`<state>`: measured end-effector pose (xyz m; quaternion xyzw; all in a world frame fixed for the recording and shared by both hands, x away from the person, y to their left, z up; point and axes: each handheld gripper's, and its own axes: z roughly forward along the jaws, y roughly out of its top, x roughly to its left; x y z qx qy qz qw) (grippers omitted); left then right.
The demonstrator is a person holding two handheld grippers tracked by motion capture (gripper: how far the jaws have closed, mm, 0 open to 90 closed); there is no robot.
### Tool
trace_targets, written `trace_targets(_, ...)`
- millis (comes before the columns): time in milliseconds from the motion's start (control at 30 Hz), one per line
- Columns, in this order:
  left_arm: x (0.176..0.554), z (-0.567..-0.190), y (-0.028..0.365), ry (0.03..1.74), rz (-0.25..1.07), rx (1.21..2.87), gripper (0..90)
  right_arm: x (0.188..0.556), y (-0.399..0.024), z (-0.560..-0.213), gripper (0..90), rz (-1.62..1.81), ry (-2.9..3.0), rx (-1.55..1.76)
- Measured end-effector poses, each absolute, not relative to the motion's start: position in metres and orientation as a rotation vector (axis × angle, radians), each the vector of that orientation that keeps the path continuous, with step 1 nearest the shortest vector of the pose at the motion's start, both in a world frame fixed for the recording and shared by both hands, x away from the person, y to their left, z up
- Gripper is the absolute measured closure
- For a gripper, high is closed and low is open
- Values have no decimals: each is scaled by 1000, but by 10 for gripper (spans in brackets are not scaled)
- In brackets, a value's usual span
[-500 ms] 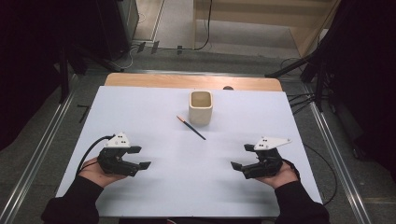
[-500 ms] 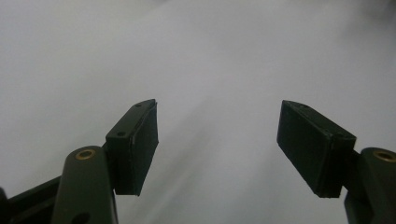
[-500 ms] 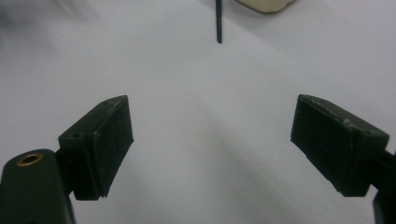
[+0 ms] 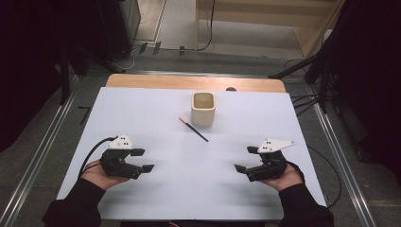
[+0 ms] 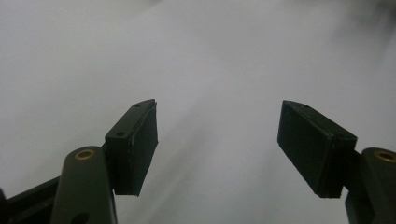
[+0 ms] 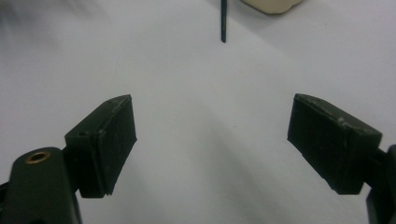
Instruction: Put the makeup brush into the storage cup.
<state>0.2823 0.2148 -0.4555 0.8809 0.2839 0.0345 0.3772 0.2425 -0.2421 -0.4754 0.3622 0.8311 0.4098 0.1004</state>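
White surface (image 4: 142, 113), dark room around. Both tongs spread wide, empty: left tongs (image 4: 143, 160), right tongs (image 4: 245, 158). Pencil (image 4: 193, 129) lies ahead between them, diagonal, dark tip toward right tongs, just beside cup (image 4: 203, 109). Right looks slightly nearer.

The white desk (image 4: 156, 113) is lit brightly and evenly from overhead — its surroundings fall dark; both claw views are soft, hazy — blurred far off.

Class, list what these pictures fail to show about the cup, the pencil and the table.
- Cup contents: high view, its wall hides the bottom.
- Cup: right gripper view, cut off by the top edge.
- Pencil tip: high view, too small.
- Table: left gripper view, blurred.
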Motion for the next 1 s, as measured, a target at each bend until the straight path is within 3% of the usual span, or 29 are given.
trace_targets(1000,282,-457,215,733,82,2269,293,242,-242,-478,171,1171,2502,1062)
